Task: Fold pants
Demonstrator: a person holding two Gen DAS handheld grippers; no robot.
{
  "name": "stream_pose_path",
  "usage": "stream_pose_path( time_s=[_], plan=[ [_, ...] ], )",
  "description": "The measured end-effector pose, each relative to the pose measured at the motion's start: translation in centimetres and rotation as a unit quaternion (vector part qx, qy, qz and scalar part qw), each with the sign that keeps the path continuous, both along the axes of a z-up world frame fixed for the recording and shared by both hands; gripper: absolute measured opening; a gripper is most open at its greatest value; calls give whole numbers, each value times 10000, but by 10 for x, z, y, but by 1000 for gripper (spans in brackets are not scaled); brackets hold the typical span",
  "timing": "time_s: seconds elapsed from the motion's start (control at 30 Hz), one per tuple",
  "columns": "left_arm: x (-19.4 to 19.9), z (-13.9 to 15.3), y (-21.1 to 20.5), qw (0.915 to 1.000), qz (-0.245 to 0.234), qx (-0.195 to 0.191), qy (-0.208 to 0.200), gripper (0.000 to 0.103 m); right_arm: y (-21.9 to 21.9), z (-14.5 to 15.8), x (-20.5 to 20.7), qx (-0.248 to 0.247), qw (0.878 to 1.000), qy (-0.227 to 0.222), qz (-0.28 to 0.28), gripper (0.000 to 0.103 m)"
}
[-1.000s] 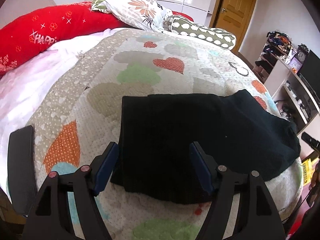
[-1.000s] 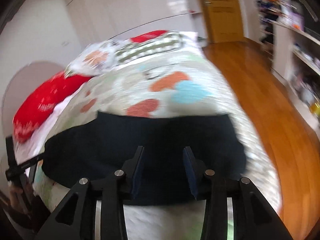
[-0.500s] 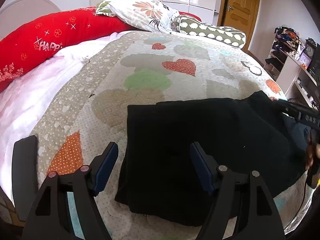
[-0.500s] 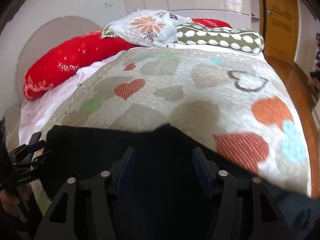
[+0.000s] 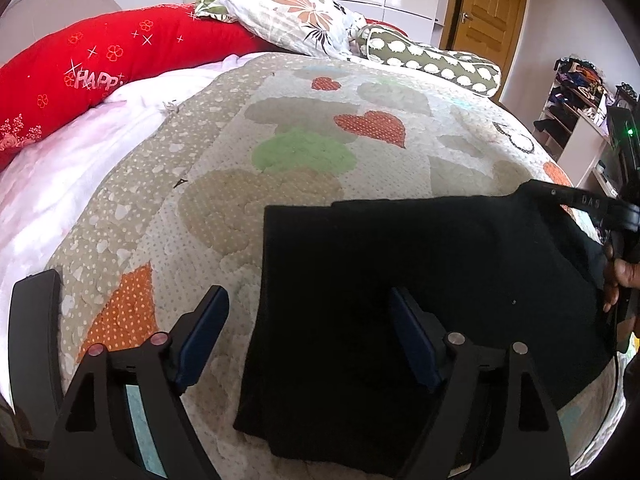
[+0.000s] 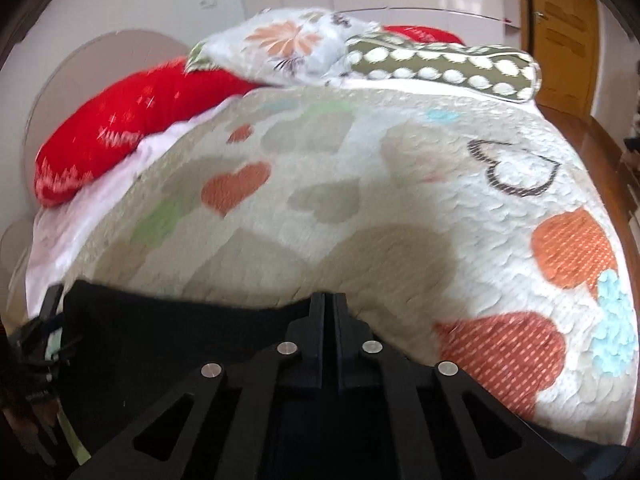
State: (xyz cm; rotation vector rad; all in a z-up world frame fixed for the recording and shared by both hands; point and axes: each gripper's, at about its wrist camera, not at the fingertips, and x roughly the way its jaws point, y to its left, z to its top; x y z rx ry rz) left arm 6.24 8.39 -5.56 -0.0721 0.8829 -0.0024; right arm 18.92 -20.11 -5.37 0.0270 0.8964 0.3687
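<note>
Black pants [image 5: 420, 300] lie across the bed [image 5: 300, 160], long axis left to right in frame — my left gripper [image 5: 308, 344] gapes empty over their left end; my right gripper [image 6: 328, 320], jaws pinched together, grips the far edge.

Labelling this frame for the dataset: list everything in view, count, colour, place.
pants: 1, black, partly folded on quilt's near end
quilt: 1, cream with coloured hearts, over the bed
red pillow: 1, red, head of bed, left
floral pillow: 1, white, on red pillow
dotted bolster: 1, olive and white, head of bed, right
door: 1, wooden, far right
left gripper: 1, black, open over pants' left edge
right gripper: 1, black, shut on pants' far edge
</note>
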Motion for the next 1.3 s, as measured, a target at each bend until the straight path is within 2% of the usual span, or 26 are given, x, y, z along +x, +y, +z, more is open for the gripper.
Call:
stream_pose_path(
  time_s=[0.1,0.17,0.23,0.27,0.4,0.43,0.53,0.57,0.67,0.73,0.83,0.93,1.03,1.17,1.3],
  plan=[
    [3,-6,2,9999,54,-81,49,85,4,-16,7,-212,9997,93,-62,1],
    [5,-9,5,9999,93,-132,59,89,2,-20,11,-168,9997,111,-161,1],
    [5,-8,9,9995,159,-244,122,91,-5,-13,8,-97,9995,19,-305,2],
    [4,-7,9,9995,165,-254,125,91,-9,-7,6,-99,9993,-58,-367,7],
    [-6,7,6,9998,179,-26,-12,91,-28,20,-23,213,9990,-217,-322,8],
    [-8,10,5,9998,166,-27,-52,91,-29,25,-33,200,9991,-266,-270,10],
    [-19,19,0,9998,91,-89,-173,91,-30,29,-67,41,9994,-317,-90,34],
    [-23,21,-3,9997,58,-95,-206,91,-29,26,-80,-18,9995,-304,-18,36],
    [-28,20,-10,9997,-17,3,-240,91,-29,12,-104,-158,9997,-192,62,36],
    [-29,10,-14,9999,-22,32,-103,91,-33,-3,-117,-229,9997,-77,-3,36],
    [-26,-8,-18,9999,-64,14,121,91,-49,-18,-126,58,9998,-22,-197,36],
    [-27,-10,-20,10000,-42,62,40,93,-60,-12,-131,169,9992,-14,-363,36],
    [-28,-6,-19,9999,1,13,110,93,-71,-5,-141,118,9990,-40,-441,43],
    [-37,3,-26,10000,-32,65,9,93,-85,-1,-155,69,9987,-69,-506,48],
    [-43,10,-37,9998,-42,185,-110,93,-95,-1,-167,-40,9982,-80,-588,49]
  ],
)
